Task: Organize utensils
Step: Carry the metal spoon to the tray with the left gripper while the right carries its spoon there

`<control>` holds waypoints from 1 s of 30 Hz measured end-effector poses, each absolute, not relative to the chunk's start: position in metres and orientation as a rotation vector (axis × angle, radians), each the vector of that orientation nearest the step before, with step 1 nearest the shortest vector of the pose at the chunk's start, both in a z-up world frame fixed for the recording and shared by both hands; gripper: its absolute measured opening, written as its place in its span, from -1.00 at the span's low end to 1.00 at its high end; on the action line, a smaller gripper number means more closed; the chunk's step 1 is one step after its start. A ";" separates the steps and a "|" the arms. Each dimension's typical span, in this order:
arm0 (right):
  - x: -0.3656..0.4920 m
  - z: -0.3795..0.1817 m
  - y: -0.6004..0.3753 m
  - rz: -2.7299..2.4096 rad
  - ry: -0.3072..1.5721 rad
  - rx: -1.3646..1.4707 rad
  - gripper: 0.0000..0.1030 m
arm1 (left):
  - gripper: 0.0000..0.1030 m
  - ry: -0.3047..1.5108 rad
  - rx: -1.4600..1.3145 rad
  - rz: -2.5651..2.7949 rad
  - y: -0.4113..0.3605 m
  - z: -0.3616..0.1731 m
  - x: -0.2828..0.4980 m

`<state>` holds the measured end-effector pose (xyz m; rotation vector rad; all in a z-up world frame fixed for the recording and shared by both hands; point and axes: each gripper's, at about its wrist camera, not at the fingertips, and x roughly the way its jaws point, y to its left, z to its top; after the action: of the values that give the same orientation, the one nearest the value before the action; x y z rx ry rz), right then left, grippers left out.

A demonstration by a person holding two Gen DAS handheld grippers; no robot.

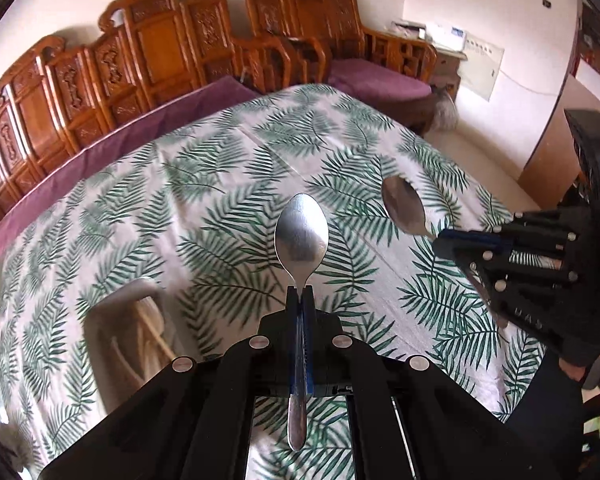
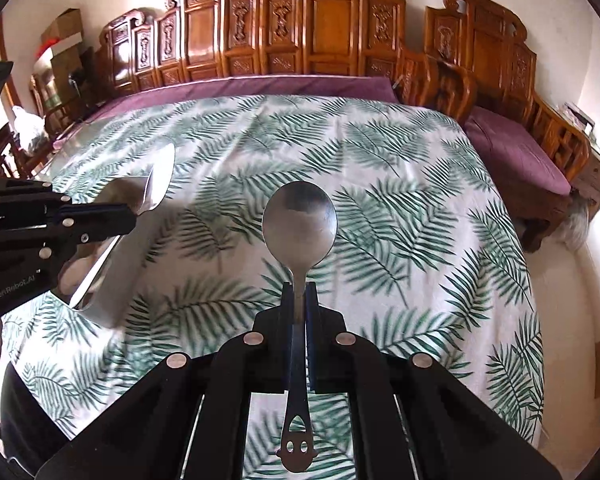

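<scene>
My left gripper (image 1: 300, 294) is shut on the neck of an oval steel spoon (image 1: 300, 232), held up over the leaf-print tablecloth (image 1: 220, 168). Its handle runs back between the fingers. My right gripper (image 2: 299, 290) is shut on a round-bowled steel spoon (image 2: 299, 222) whose handle end has a face-shaped cutout. Each gripper shows in the other's view: the right gripper (image 1: 440, 240) with its spoon (image 1: 403, 206) at the right, the left gripper (image 2: 130, 214) with its spoon (image 2: 160, 184) at the left. Both spoons hang in the air, side by side and apart.
A shiny metal container (image 1: 128, 285) stands on the cloth at the near left, blurred, with pale sticks inside; it also appears below the left gripper, as the container (image 2: 108, 304). Carved wooden benches (image 2: 332, 40) with purple cushions line the far edge and right side.
</scene>
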<state>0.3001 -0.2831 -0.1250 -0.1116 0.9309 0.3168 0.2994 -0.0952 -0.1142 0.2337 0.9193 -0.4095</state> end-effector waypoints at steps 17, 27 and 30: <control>0.288 -0.099 -0.191 0.470 0.901 -0.168 -0.87 | -0.96 0.922 0.136 -0.274 0.011 -0.118 0.303; 0.295 -0.100 -0.153 0.527 0.906 -0.200 -0.87 | -0.96 0.960 0.082 -0.221 0.054 -0.146 0.311; 0.297 -0.102 -0.143 0.538 0.911 -0.207 -0.87 | -0.96 0.973 0.063 -0.211 0.063 -0.154 0.314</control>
<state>0.2972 -0.1427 -0.1024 -0.2067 0.9106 0.5379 0.3138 0.0632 -0.1536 0.0631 0.9734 -0.2113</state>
